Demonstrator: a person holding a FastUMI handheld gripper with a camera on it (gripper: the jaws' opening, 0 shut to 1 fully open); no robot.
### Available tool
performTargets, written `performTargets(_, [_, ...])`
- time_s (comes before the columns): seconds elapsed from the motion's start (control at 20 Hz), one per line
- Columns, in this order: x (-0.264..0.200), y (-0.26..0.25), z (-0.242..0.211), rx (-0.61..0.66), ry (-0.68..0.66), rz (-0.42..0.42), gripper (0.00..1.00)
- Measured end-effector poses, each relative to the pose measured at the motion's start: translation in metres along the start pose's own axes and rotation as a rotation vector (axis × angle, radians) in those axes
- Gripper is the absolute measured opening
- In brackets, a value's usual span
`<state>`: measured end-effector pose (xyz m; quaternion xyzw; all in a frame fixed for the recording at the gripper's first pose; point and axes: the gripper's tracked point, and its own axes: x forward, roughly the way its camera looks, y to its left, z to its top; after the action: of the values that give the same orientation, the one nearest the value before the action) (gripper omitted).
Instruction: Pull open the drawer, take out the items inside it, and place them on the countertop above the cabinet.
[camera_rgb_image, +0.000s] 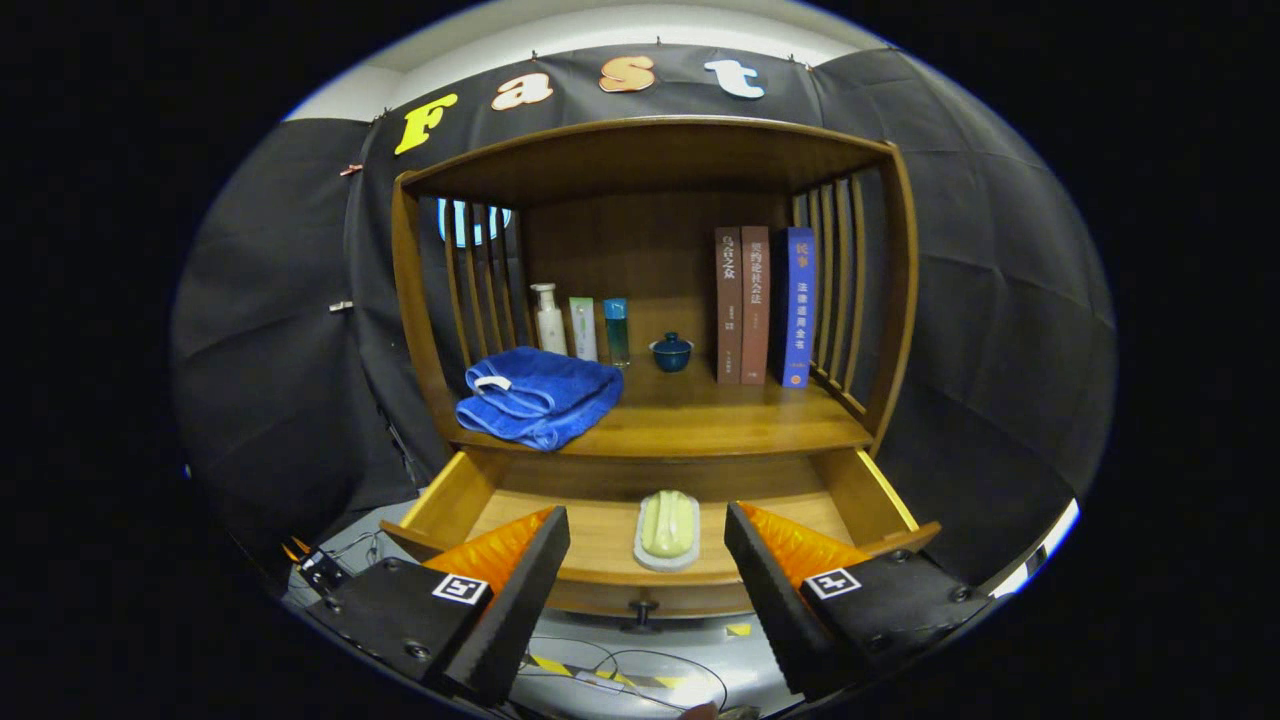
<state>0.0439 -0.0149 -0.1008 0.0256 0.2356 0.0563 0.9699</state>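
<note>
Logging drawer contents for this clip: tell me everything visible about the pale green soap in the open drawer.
The pale green soap bar is a smooth, rounded oblong with a lengthwise groove on top, looking waxy. It lies flat on a light grey oval soap dish, which rests on the floor of the pulled-open wooden drawer, near its front and roughly centred. Nothing else touches it. The gripper is open, its fingers spread either side of the soap without contact.
</note>
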Motion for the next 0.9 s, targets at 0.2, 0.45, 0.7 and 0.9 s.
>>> performTargets(0.2, [0.042, 0.006, 0.007, 0.002, 0.166, -0.002, 0.99])
performTargets(0.45, [0.097, 0.001, -0.013, -0.025, 0.345, -0.038, 0.98])
performTargets(0.7, [0.135, -0.015, -0.046, -0.08, 0.467, -0.096, 0.98])
performTargets(0.9, [0.153, -0.026, -0.074, -0.078, 0.541, -0.132, 0.94])
